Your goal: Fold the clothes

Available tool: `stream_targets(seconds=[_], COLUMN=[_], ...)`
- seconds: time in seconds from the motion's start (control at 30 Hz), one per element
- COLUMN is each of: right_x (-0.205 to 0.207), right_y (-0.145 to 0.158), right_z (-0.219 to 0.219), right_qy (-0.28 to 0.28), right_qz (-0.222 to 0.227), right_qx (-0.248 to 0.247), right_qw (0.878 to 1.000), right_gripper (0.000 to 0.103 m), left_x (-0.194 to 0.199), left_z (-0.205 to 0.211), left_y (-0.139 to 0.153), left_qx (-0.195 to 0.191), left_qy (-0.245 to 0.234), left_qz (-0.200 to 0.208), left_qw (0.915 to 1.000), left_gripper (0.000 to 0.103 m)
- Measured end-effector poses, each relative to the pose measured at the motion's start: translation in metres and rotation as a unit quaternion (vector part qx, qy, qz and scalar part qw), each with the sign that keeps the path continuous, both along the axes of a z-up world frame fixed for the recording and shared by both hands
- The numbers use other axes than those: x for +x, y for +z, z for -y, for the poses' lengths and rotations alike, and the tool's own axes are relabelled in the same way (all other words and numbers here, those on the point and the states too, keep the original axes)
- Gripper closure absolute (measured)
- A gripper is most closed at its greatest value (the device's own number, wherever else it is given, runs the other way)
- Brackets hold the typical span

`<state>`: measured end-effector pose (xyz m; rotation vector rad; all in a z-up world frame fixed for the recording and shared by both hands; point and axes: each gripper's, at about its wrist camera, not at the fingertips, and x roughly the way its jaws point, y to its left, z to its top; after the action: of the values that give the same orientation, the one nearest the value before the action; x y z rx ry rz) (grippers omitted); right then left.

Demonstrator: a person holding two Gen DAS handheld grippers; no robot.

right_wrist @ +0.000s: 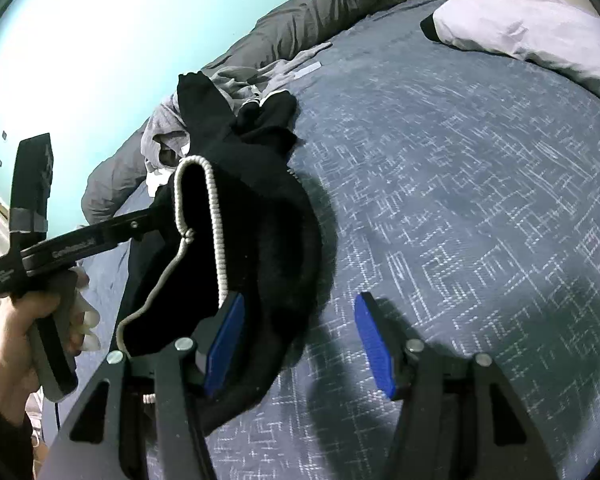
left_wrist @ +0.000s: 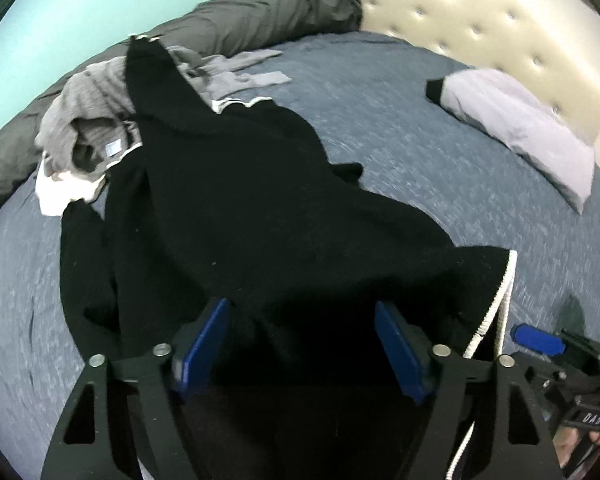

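A black knit garment (left_wrist: 240,208) with white trim lies stretched across the blue bedspread; in the right wrist view it (right_wrist: 260,216) bulges up near me. My left gripper (left_wrist: 302,344) is open, its blue pads spread with the black cloth draped between and over them. My right gripper (right_wrist: 298,340) is open; its left pad (right_wrist: 224,344) touches the garment's white-trimmed edge, its right pad (right_wrist: 374,346) is over bare bedspread. The left gripper's body and the hand holding it show at the left of the right wrist view (right_wrist: 72,244).
A pile of grey and white clothes (left_wrist: 88,128) lies beyond the garment. A dark grey rolled duvet (left_wrist: 260,16) runs along the far side by the turquoise wall. A lilac pillow (left_wrist: 516,124) lies against the tufted cream headboard (left_wrist: 480,12). The bedspread (right_wrist: 460,200) spreads right.
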<state>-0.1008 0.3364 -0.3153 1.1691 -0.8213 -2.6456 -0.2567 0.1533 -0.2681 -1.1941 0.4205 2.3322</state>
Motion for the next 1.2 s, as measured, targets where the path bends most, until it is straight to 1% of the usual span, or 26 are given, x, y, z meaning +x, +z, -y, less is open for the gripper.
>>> stream_targets(seconds=[0.07, 0.17, 0.27, 0.3, 0.43, 0.47, 0.53, 0.57, 0.63, 0.7, 0.8, 0.87, 0.93, 1.03, 1.2], right_x=[-0.001, -0.001, -0.002, -0.002, -0.002, -0.002, -0.003, -0.003, -0.003, -0.004, -0.003, -0.001, 0.0, 0.006, 0.01], right_y=[0.0, 0.001, 0.001, 0.001, 0.001, 0.0, 0.0, 0.0, 0.0, -0.001, 0.0, 0.0, 0.001, 0.002, 0.003], right_z=[-0.001, 0.0, 0.0, 0.0, 0.0, 0.0, 0.0, 0.0, 0.0, -0.001, -0.002, -0.001, 0.001, 0.002, 0.004], right_qy=[0.0, 0.003, 0.003, 0.003, 0.003, 0.003, 0.004, 0.005, 0.004, 0.004, 0.0, -0.001, -0.001, -0.008, 0.0], right_qz=[0.0, -0.001, -0.001, -0.002, -0.001, 0.0, 0.001, 0.001, 0.001, 0.002, 0.003, 0.004, 0.003, 0.001, 0.013], right_qx=[-0.001, -0.003, -0.004, -0.004, -0.004, -0.005, -0.005, -0.006, -0.007, -0.009, -0.011, -0.011, -0.015, -0.012, -0.03], right_qw=[1.0, 1.0, 1.0, 1.0, 1.0, 1.0, 1.0, 1.0, 1.0, 1.0, 1.0, 1.0, 1.0, 1.0, 0.999], right_gripper=[0.045, 0.045, 0.045, 0.045, 0.045, 0.045, 0.045, 0.045, 0.045, 0.045, 0.045, 0.045, 0.045, 0.045, 0.045], left_x=[0.002, 0.008, 0.007, 0.005, 0.003, 0.004, 0.004, 0.005, 0.006, 0.008, 0.009, 0.009, 0.011, 0.014, 0.017], left_z=[-0.006, -0.014, -0.02, -0.022, -0.037, -0.038, -0.042, -0.042, -0.04, -0.039, -0.03, -0.025, -0.022, -0.015, 0.014], left_y=[0.0, 0.005, 0.007, 0.006, -0.01, -0.014, -0.02, -0.021, -0.019, -0.017, -0.006, 0.001, 0.005, 0.012, 0.031], left_qx=[-0.007, -0.015, -0.02, -0.016, -0.05, -0.051, -0.053, -0.053, -0.051, -0.05, -0.037, -0.033, -0.037, -0.036, -0.011], left_qy=[-0.017, -0.04, -0.047, -0.053, -0.082, -0.088, -0.098, -0.1, -0.1, -0.1, -0.088, -0.084, -0.083, -0.076, -0.047], left_qz=[-0.005, -0.027, -0.033, -0.027, -0.02, -0.016, -0.007, -0.005, -0.007, -0.01, -0.008, -0.005, -0.006, -0.008, -0.008], left_qw=[0.9998, 0.9987, 0.9982, 0.9981, 0.9951, 0.9947, 0.9937, 0.9936, 0.9936, 0.9937, 0.9953, 0.9959, 0.9958, 0.9965, 0.9988], left_gripper=[0.026, 0.026, 0.026, 0.026, 0.026, 0.029, 0.062, 0.066, 0.083, 0.09, 0.095, 0.096, 0.098, 0.099, 0.1])
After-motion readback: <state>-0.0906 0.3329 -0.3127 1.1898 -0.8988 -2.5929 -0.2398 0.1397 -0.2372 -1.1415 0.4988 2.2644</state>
